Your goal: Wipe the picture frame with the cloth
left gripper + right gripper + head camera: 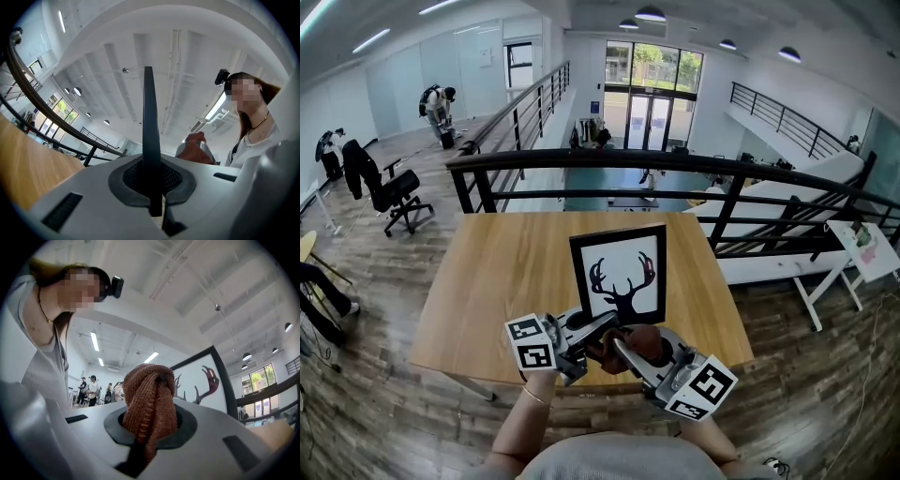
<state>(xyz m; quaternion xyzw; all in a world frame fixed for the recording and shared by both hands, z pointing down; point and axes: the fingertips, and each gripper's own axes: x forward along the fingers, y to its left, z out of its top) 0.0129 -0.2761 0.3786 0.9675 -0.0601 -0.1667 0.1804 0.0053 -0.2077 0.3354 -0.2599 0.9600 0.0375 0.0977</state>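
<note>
Table: a light wooden top is filling the middle of the head view, with a black railing running behind its far edge.

Picture frame: it is standing up over the near half of the table, leaning, with its face turned toward the person. A narrow black border is running round all 4 sides. A white sheet inside is showing 1 black stag head with dark red tinting on the antlers. In the right gripper view its face is showing just behind the cloth; in the left gripper view it is showing edge-on as 1 thin dark strip.

Left gripper: its 2 jaws are clenching the frame's bottom edge near the lower left corner and holding it up.

Right gripper: its jaws are gripping the cloth, just below the frame's bottom edge and close beside the left gripper.

Cloth: rust-brown and ribbed, it is bunching into a folded lump that is sticking out past the jaws; whether it is touching the frame cannot be told.
</note>
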